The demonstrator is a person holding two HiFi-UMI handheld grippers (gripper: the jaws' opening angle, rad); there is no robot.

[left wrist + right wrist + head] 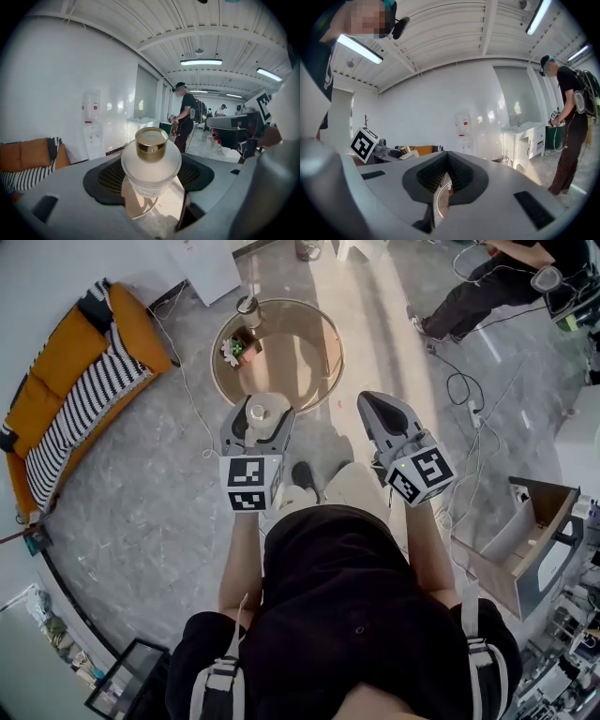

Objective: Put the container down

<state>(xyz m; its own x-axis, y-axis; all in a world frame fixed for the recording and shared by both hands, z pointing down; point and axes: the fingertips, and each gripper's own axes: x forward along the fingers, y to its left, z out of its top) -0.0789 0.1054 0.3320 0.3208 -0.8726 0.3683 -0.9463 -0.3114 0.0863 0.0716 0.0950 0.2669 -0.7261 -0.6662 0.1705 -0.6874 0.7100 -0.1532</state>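
A frosted white container (266, 410) with a gold cap stands upright between the jaws of my left gripper (260, 420), which is shut on it, held in the air above the grey floor just short of a round glass table (333, 345). In the left gripper view the container (151, 164) fills the centre, pinched between the dark pads, with the table edge below it. My right gripper (372, 407) hovers to the right at about the same height. Its jaws (446, 177) are shut with nothing between them. The right gripper view catches the left gripper (365, 143) at far left.
The table carries a small potted plant (235, 349) and a cup (248, 306). An orange sofa (56, 371) with a striped cushion lies left. Cables (464, 390) and a seated person (487, 287) are at the upper right. An open box (530, 531) stands right. A person (187, 119) stands ahead.
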